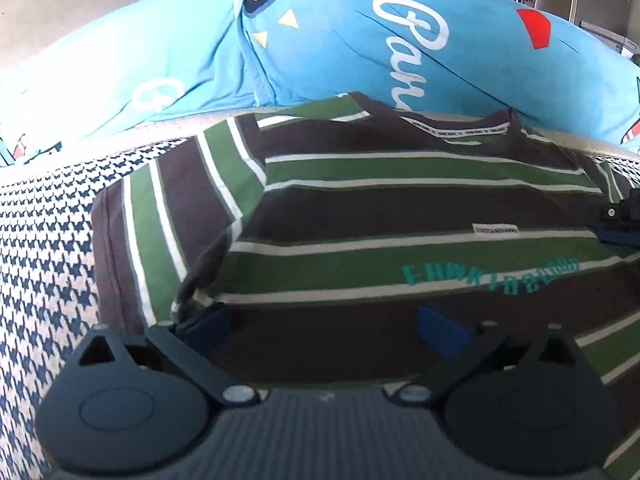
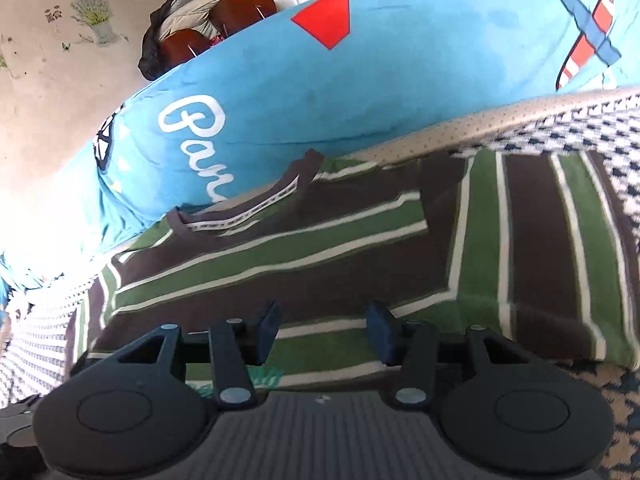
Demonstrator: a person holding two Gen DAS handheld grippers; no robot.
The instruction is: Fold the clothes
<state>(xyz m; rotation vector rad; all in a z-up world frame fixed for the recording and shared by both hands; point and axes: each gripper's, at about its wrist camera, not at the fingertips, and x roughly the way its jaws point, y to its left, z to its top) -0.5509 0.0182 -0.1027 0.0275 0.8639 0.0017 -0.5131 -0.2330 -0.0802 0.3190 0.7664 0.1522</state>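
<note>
The striped shirt lies flat on the houndstooth cover, collar away from both tools, stripes running crosswise. One sleeve lies spread just ahead-left of the left gripper, the nearer tool. The other sleeve lies ahead-right of the right gripper. Both grippers hover with jaws apart, empty. A blue cushion lies beyond.

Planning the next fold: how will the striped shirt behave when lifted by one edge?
The striped shirt will probably drape limply, since its sleeve already lies folded flat. It looks thin and light. It may drag slightly on the houndstooth cover.
</note>
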